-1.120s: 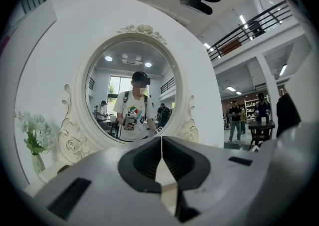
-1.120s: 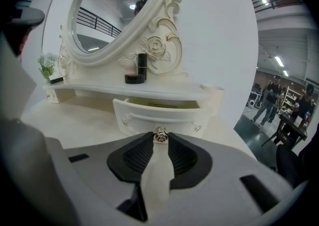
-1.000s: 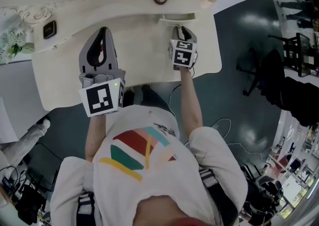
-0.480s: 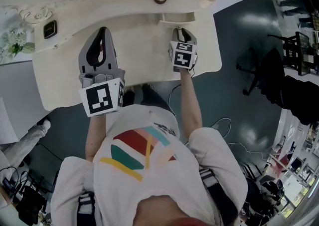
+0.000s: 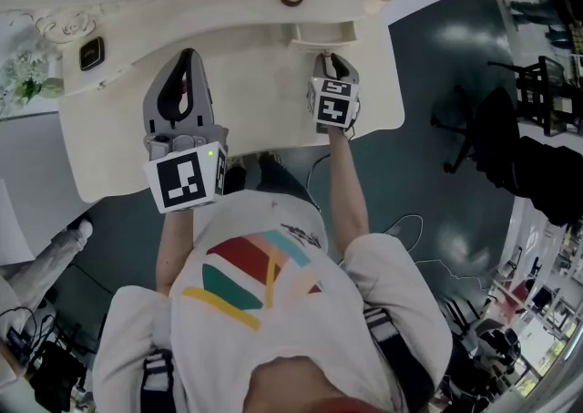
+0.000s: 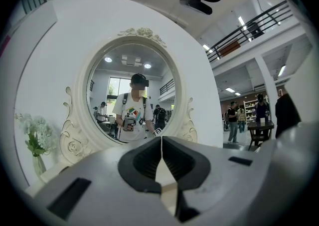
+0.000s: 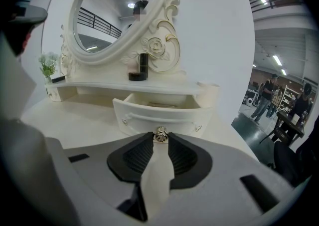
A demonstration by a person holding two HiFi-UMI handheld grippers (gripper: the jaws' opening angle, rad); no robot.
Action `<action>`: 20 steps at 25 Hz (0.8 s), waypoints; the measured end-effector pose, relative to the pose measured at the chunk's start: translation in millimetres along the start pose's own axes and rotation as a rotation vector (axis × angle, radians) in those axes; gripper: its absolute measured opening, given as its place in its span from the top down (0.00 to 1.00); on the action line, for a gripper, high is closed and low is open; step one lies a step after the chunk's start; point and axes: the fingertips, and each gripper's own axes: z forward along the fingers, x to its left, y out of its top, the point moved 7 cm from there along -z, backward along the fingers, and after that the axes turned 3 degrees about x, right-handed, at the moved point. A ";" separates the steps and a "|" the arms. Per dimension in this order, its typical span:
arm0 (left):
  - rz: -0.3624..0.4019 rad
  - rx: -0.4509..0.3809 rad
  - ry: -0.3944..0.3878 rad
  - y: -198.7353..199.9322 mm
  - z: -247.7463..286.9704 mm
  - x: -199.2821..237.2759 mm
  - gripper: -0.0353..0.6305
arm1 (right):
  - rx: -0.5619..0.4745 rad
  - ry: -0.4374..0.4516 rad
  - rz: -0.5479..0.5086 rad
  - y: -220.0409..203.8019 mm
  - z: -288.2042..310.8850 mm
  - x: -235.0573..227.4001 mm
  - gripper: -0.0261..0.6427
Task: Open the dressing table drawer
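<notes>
The cream dressing table (image 5: 246, 101) has a small drawer (image 7: 159, 113) under its raised shelf; the drawer stands pulled out, its inside showing. My right gripper (image 7: 160, 137) is shut on the drawer's small metal knob (image 7: 160, 134), angled down at it. In the head view the right gripper (image 5: 330, 60) sits just in front of the drawer (image 5: 323, 34). My left gripper (image 5: 187, 60) hovers over the tabletop's left half, level and shut with nothing in it. In the left gripper view the left gripper (image 6: 161, 140) faces the oval mirror (image 6: 132, 98).
A black tube and a round jar (image 7: 138, 73) stand on the shelf above the drawer. A vase of white flowers (image 5: 27, 83) and a small dark clock (image 5: 89, 54) sit at the table's left. An office chair (image 5: 492, 138) stands on the floor to the right.
The drawer has slid a little further out toward me with the right gripper on its knob. The left gripper has stayed put.
</notes>
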 end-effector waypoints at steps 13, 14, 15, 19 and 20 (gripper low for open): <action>0.002 -0.001 0.005 2.4 -4.0 -0.2 0.94 | 0.009 -0.005 0.000 -1.8 -5.0 -0.3 0.84; 0.002 -0.002 0.005 2.1 -4.3 -0.3 0.94 | 0.008 -0.007 0.000 -1.8 -5.2 -0.4 0.84; 0.002 -0.002 0.005 1.7 -4.6 -0.4 0.94 | 0.008 -0.008 0.000 -2.0 -5.5 -0.3 0.84; 0.003 -0.002 0.007 1.4 -6.0 -0.1 0.94 | 0.015 -0.012 0.001 -4.9 -6.6 -0.3 0.84; 0.003 -0.002 0.006 1.5 -6.4 -0.3 0.94 | 0.016 -0.013 0.000 -5.3 -7.1 -0.5 0.84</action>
